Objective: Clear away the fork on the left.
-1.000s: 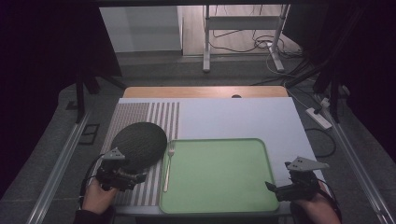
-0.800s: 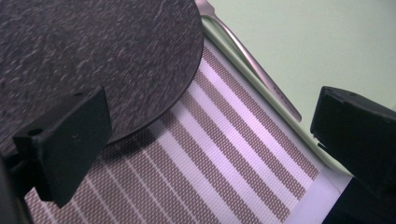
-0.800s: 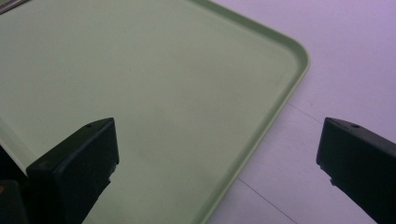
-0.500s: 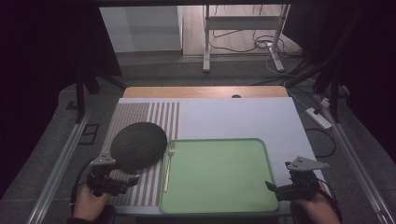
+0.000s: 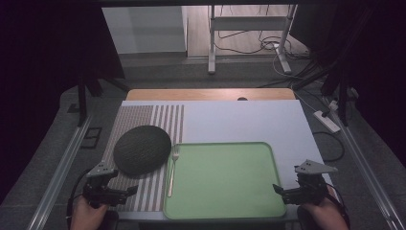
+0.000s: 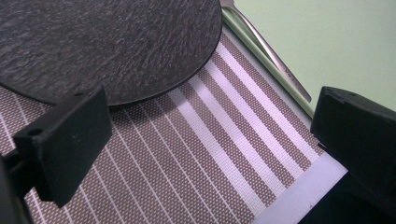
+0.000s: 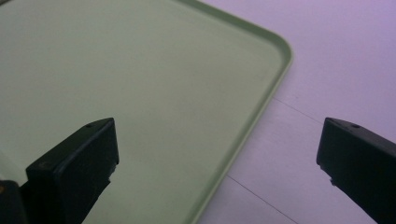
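Observation:
A dark round plate [image 5: 142, 148] [image 6: 107, 42] lies on a striped placemat [image 5: 143, 120] [image 6: 196, 158] at the table's left. A silver fork [image 5: 173, 167] [image 6: 271, 60] lies along the mat's right edge, beside an empty green tray [image 5: 222, 179] [image 7: 140, 93]. My left gripper [image 5: 128, 190] [image 6: 205, 149] hovers open over the mat's near corner, just short of the plate, with nothing between its jaws. My right gripper [image 5: 278, 190] [image 7: 219, 163] is open above the tray's near right corner, jaws straddling the rim, holding nothing.
A white table surface [image 5: 249, 120] stretches behind the tray, with a wooden strip [image 5: 210, 94] at its far edge. A power strip [image 5: 326, 121] lies on the floor to the right. Metal rails [image 5: 62, 163] flank the table on both sides.
My left gripper has drawn back toward the near left corner of the mat, away from the plate. The right gripper has barely moved.

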The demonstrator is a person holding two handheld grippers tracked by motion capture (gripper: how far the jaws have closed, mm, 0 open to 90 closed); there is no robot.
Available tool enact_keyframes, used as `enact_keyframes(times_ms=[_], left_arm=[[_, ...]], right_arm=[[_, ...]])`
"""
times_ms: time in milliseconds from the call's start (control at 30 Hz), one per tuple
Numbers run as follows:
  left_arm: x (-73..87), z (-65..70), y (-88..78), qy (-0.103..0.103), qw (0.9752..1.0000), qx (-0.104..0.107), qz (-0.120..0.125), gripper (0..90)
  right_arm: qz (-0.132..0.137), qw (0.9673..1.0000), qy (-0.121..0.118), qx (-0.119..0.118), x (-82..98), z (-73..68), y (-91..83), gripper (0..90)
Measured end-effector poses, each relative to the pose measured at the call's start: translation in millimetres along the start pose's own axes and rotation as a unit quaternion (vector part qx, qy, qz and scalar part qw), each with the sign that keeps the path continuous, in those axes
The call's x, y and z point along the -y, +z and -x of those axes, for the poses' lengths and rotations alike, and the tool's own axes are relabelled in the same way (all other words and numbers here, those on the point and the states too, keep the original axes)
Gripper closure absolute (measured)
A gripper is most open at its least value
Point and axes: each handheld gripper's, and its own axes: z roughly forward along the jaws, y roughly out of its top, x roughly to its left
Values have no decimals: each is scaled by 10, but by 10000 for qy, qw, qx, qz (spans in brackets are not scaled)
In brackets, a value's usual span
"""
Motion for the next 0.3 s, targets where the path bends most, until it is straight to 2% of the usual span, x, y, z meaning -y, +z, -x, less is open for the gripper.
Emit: enact_keyframes(times_ms=[200, 300], left_arm=[[15, 11, -13, 4, 10000, -36, 32, 0], [8, 7, -8, -18, 10000, -24, 14, 0]], right_arm=[[-31, 9997, 197, 128, -1, 30, 6, 0], [-49, 9998, 175, 130, 1, 30, 12, 0]])
